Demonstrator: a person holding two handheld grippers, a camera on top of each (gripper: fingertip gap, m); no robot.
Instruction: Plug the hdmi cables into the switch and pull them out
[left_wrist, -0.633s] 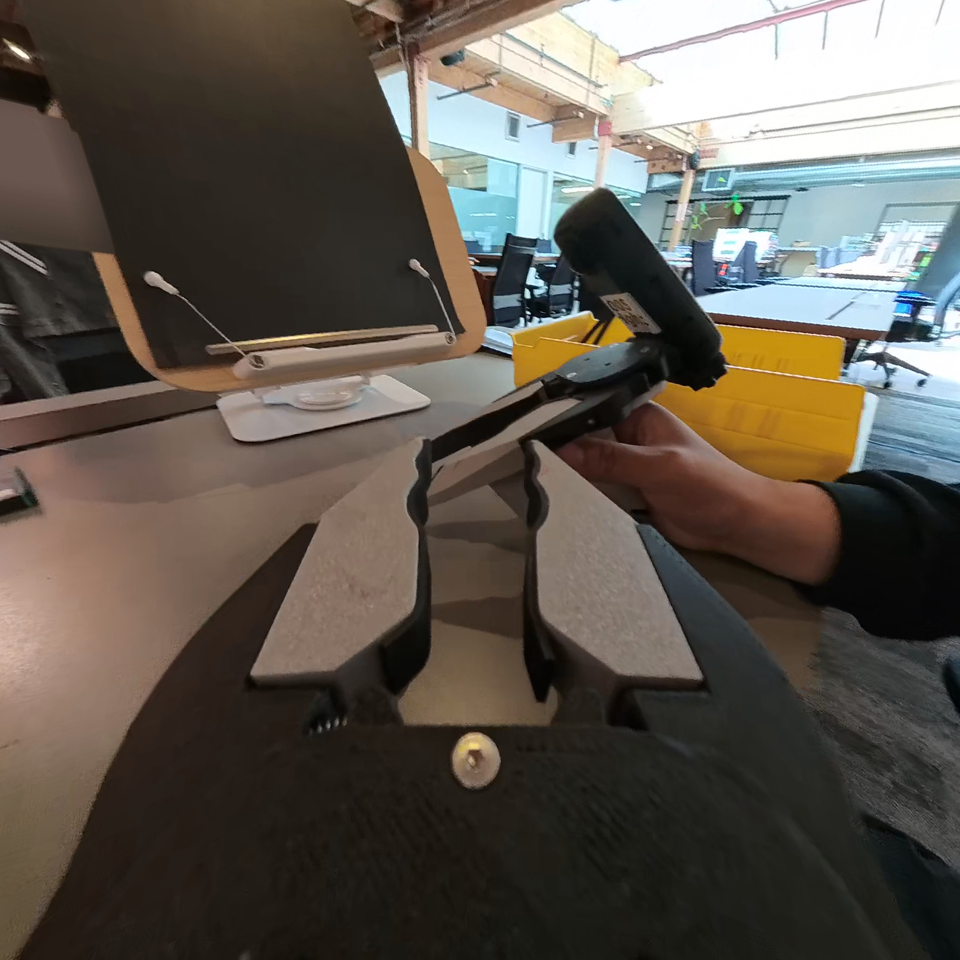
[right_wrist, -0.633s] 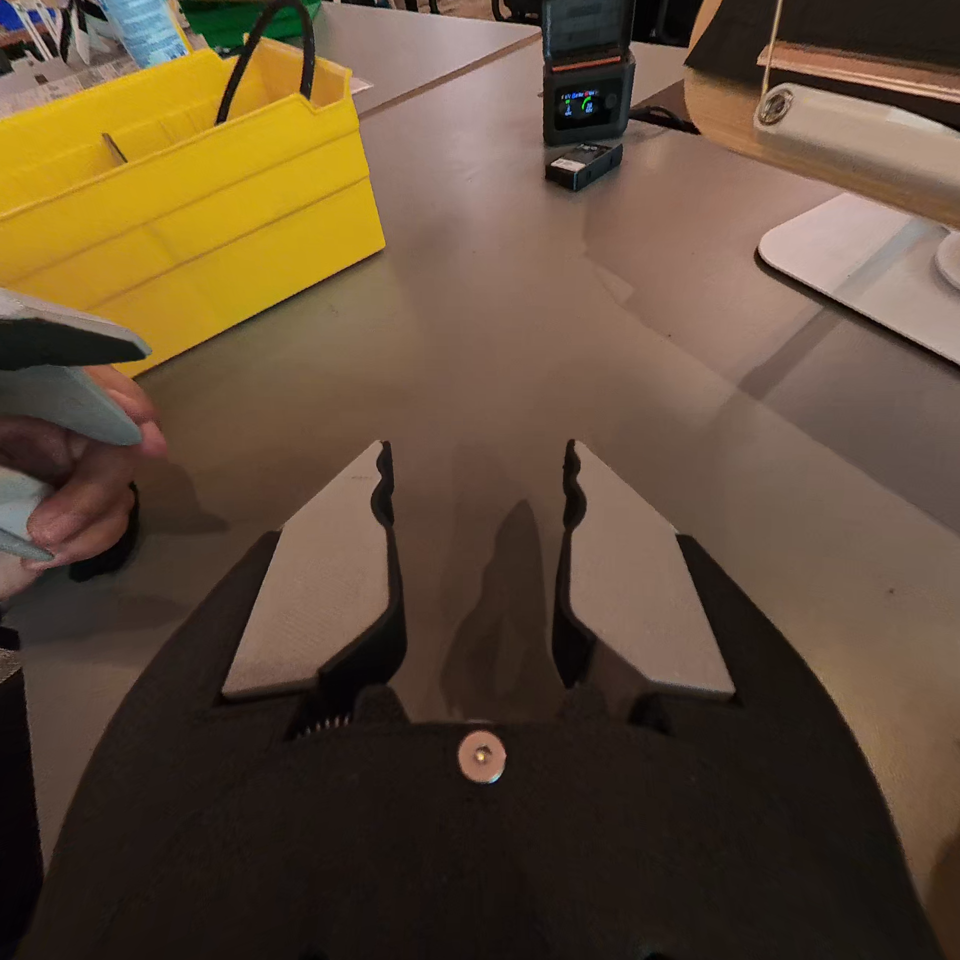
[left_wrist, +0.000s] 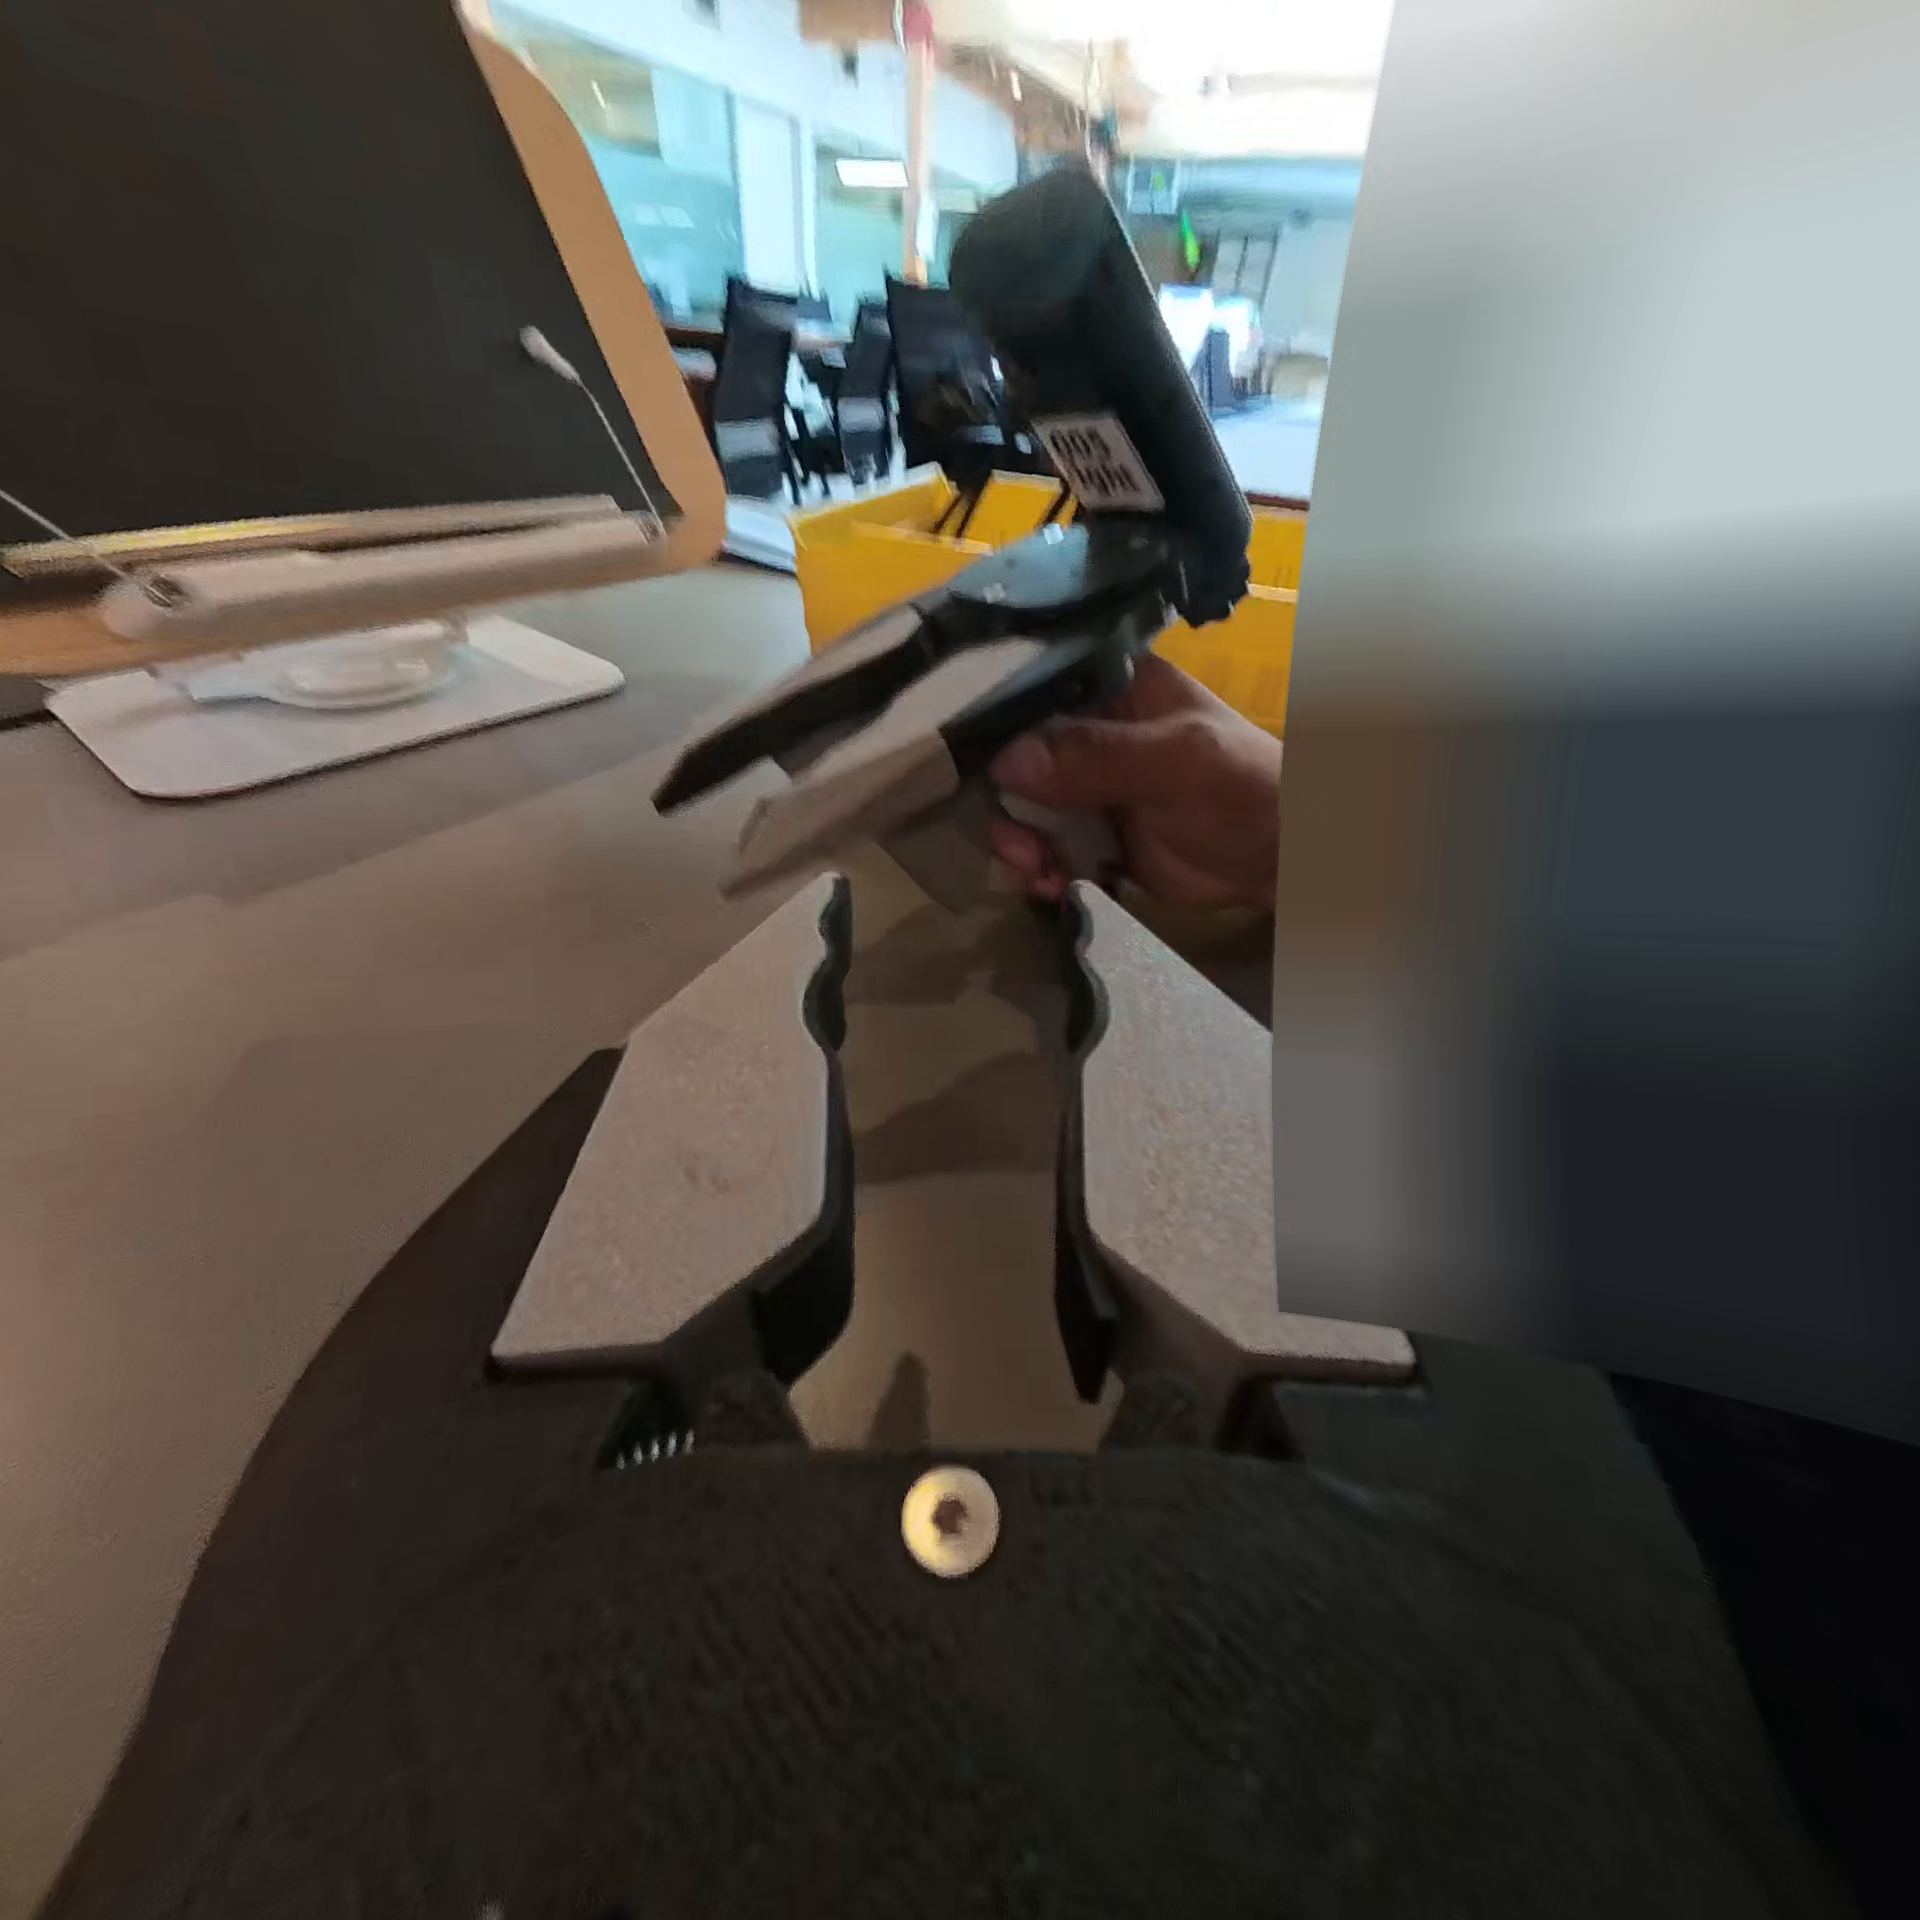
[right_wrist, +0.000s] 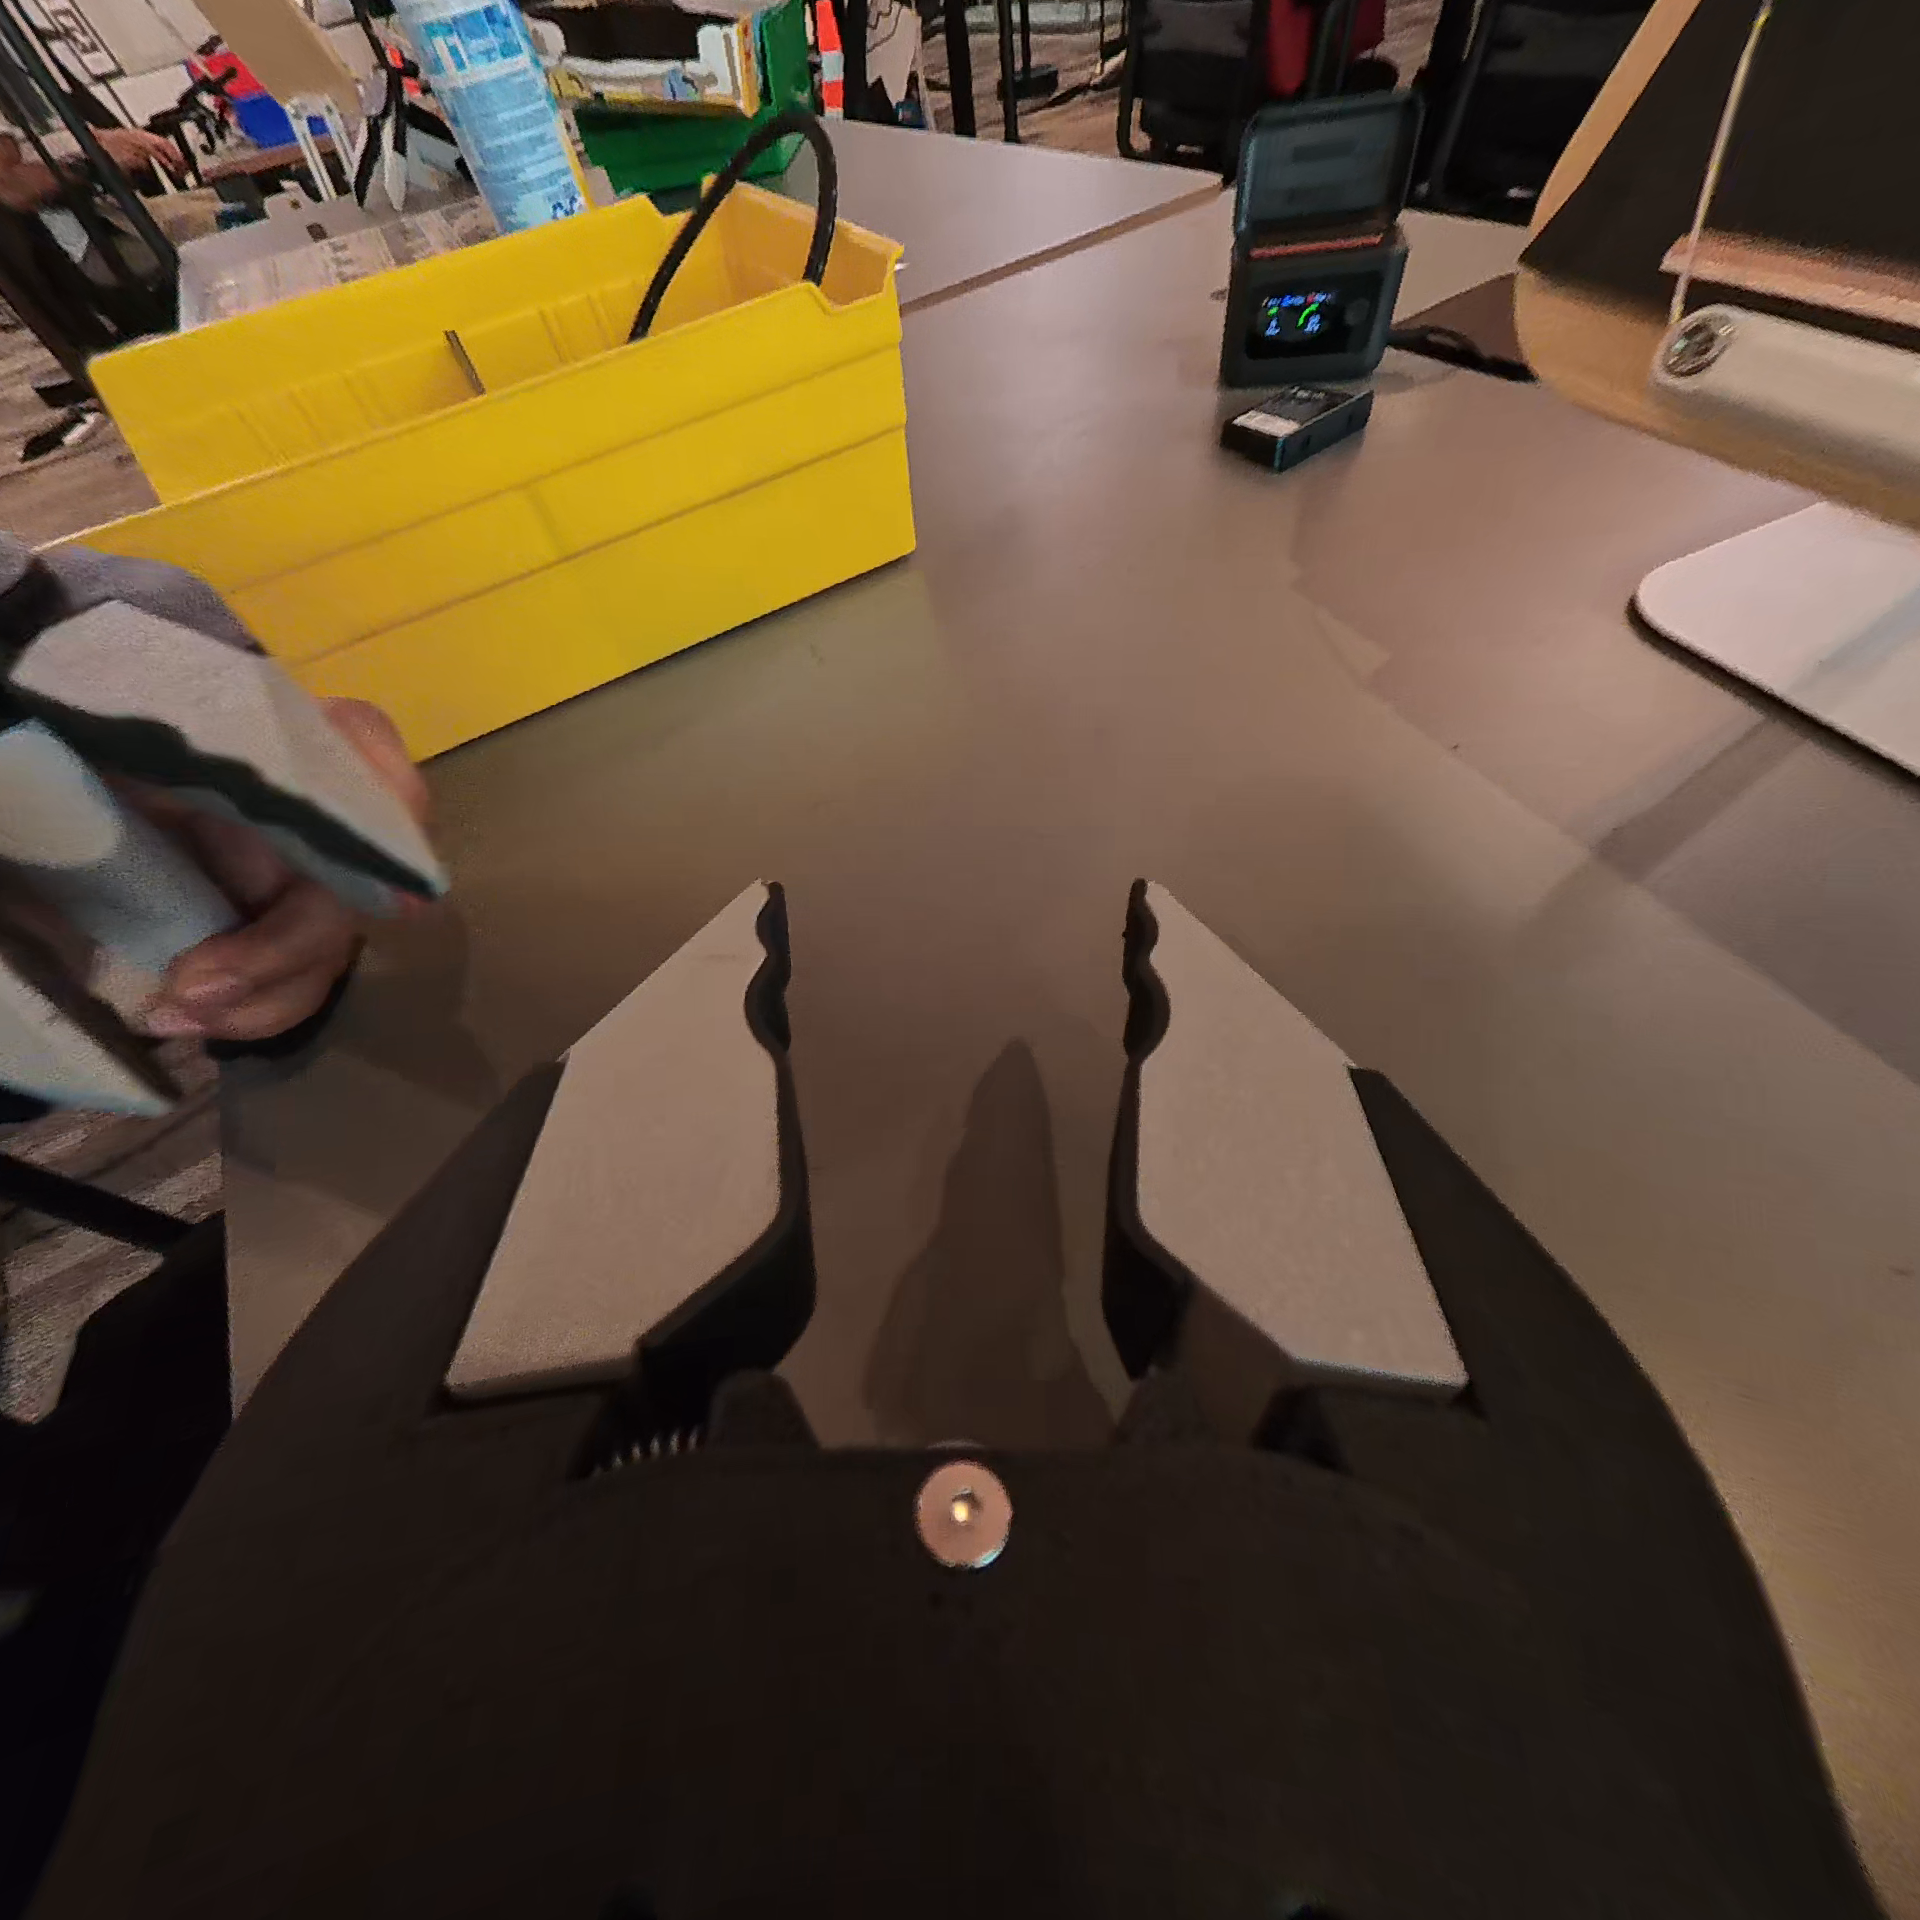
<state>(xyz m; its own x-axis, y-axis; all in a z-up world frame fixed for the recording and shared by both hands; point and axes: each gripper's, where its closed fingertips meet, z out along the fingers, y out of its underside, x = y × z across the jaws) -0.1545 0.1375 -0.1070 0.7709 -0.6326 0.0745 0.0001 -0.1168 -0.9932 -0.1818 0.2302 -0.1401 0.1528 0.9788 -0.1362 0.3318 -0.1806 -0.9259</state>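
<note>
Looping from the yellow bin (right_wrist: 520, 499), a black cable (right_wrist: 748, 208) lies beyond the open right gripper (right_wrist: 951, 904).

Open-plan office – rows of desk chairs (left_wrist: 758, 395), grey worktable (right_wrist: 1195, 748), yellow parts bin (right_wrist: 540, 488).

the left gripper (left_wrist: 951, 914) hangs above the grey worktop (left_wrist: 312, 1039), its jaws parted with only bare surface between them. just beyond the jaw tips, the right gripper (left_wrist: 717, 831) crosses from the right, tips pointing left, its fingers (left_wrist: 831, 831) a little apart; a hand (left_wrist: 1132, 800) grips its handle. ahead and left of the jaws stands a tilted board on a white base (left_wrist: 343, 707). behind the other gripper sits a yellow bin (left_wrist: 862, 561). the picture is motion-blurred.
</note>
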